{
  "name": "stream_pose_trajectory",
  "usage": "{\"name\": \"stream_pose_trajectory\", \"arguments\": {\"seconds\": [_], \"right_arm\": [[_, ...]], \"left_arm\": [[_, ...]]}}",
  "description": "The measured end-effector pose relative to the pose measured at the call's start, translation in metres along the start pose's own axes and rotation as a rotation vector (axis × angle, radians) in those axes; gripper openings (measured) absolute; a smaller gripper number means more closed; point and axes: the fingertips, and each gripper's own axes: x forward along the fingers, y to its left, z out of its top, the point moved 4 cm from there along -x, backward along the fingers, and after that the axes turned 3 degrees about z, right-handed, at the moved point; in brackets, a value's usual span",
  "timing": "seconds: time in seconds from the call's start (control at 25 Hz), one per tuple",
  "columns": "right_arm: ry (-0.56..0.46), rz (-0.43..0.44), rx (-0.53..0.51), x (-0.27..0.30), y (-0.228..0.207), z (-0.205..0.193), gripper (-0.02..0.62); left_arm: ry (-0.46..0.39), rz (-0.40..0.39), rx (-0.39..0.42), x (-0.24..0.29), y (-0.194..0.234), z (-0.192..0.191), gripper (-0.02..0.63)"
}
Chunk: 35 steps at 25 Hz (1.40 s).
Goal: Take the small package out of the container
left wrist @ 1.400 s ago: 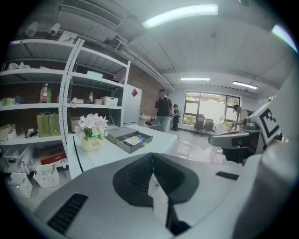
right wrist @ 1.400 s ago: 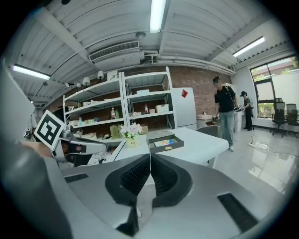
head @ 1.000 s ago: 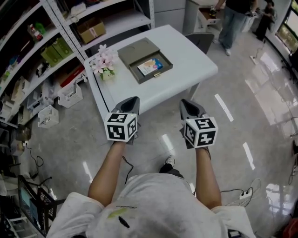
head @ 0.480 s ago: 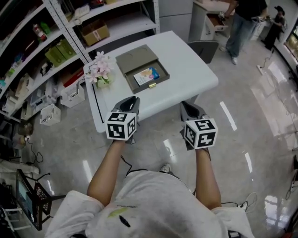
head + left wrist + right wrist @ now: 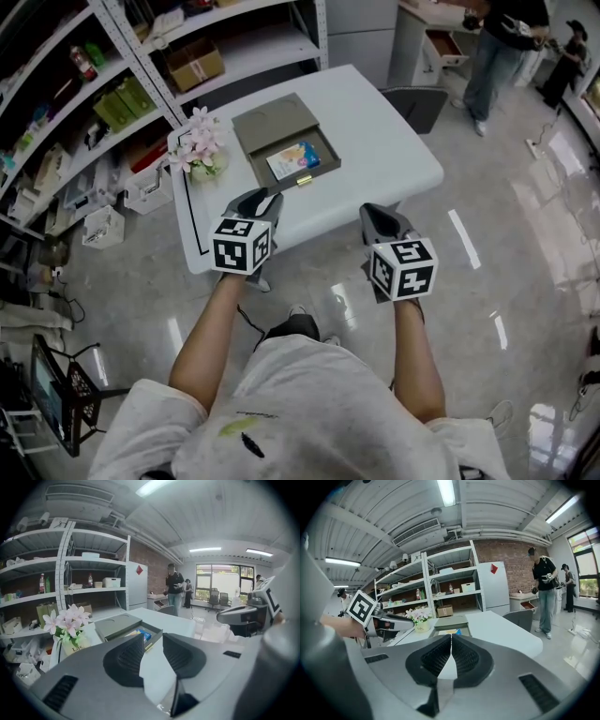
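A white rectangular worktop [image 5: 375, 141] carries a flat olive-grey hinged container [image 5: 277, 117] with a small gold clasp [image 5: 304, 180] on its near edge. In it lies a small package [image 5: 292, 159] printed in blue and white with a touch of orange-yellow. Left of the container, pale pink flowers [image 5: 199, 139] with green leaves stand in a white pot [image 5: 77, 644]. The white metal shelving [image 5: 258, 42] at the far left holds green boxes [image 5: 122, 101] and a brown cardboard box [image 5: 195, 64]. The glossy floor [image 5: 506, 262] is mottled grey with white streaks of glare.
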Motion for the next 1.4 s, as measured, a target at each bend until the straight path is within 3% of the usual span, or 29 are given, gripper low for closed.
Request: {"name": "stream_pose_trajectory", "arguments": {"seconds": [0.28, 0.6, 1.4], "right_arm": [[0.02, 0.021, -0.001, 0.033, -0.018, 0.002, 0.003], [0.055, 0.044, -0.014, 0.095, -0.039, 0.02, 0.003], [0.133, -0.026, 0.008, 0.178, -0.069, 0.042, 0.003]], "left_arm": [[0.026, -0.035, 0.052, 0.042, 0.018, 0.009, 0.17], [0.129, -0.116, 0.114, 0.105, 0.046, 0.007, 0.201], [0.454, -0.45, 0.41, 0.219, 0.064, -0.019, 0.374]]}}
